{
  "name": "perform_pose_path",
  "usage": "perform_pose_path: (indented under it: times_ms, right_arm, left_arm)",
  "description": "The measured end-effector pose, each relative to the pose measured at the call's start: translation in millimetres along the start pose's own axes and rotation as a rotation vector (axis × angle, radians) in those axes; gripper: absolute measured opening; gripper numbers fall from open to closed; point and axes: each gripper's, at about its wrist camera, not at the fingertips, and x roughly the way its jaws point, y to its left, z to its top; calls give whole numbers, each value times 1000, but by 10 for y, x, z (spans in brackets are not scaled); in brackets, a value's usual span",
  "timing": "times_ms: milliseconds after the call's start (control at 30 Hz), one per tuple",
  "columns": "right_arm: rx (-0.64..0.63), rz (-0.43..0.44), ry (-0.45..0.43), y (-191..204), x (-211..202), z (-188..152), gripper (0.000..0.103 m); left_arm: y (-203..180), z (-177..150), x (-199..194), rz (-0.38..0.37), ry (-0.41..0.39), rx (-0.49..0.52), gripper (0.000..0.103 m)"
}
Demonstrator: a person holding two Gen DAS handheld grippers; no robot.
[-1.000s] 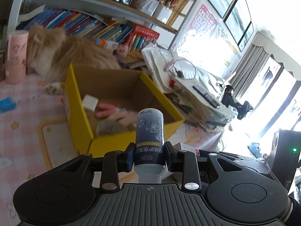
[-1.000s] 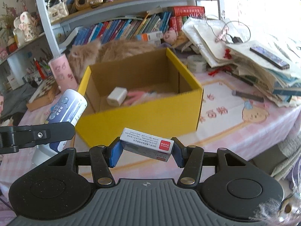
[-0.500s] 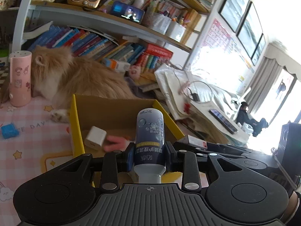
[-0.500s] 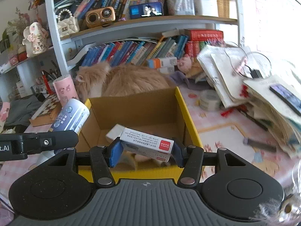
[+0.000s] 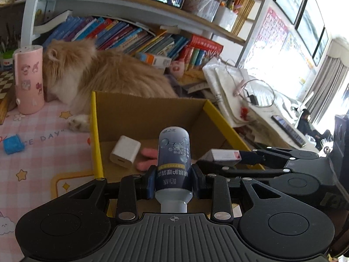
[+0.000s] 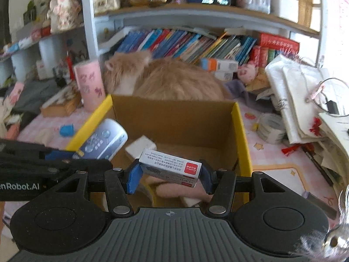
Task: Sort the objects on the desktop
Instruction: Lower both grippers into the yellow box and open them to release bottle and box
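Your left gripper [image 5: 173, 182] clamps a dark blue plastic bottle with a white cap [image 5: 174, 159], held over the near edge of the open yellow-rimmed cardboard box [image 5: 150, 111]. Your right gripper [image 6: 170, 179] squeezes a small grey-and-white carton with a red label [image 6: 171, 167] just above the box interior. Inside the box lie a white charger block [image 5: 125, 152] and a pink soft item [image 5: 148, 158]. A fluffy ginger cat [image 5: 104, 74] lies beyond the box's far wall.

Both hand-held grippers have closed in on the yellow box [image 6: 241, 135]; the bottle [image 5: 174, 152] and the small carton [image 6: 172, 167] now hang over its open inside; the right hand-held gripper [image 5: 226, 155] has entered the left view.
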Motion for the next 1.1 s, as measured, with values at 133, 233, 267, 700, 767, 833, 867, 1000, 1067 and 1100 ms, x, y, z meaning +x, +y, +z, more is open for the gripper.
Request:
perform_pose_path:
  times_ms: [133,233,267,700,767,833,867,1000,1067,1100]
  right_arm:
    - [-27,22,62,-21,146,-69,52]
    - [-31,35,106,-35,241,-122,52]
    - [-11,46,115,-61,261,-137,52]
    - [109,109,199,-256,396,-173,52]
    - [106,113,202,-266,395,-170,52]
    - [106,115,206,-268,402,-165,52]
    - [107,114,205,-268,401,-168,52]
    - [114,110,203,-270,397,-160,52]
    - [120,112,191,-261,370,-150,52]
    - [126,120,181,-254,344,-148,52]
  left_arm:
    - [2,-26,74,25,26,20,31]
    - [3,-51,120,38,44,31,31]
    - [-15,-57,129,49,47,52,31]
    - [-67,-112,114,79,60,87,26]
    - [-66,-116,111,82,62,93,26]
    - [-62,-116,107,82,64,90,27]
    - [-62,-114,113,82,64,88,27]
    - [-52,-109,37,87,9,34,28]
    - [-68,-91,-24,85,-35,25,32]
    - [-80,-84,-56,89,-59,25,33]
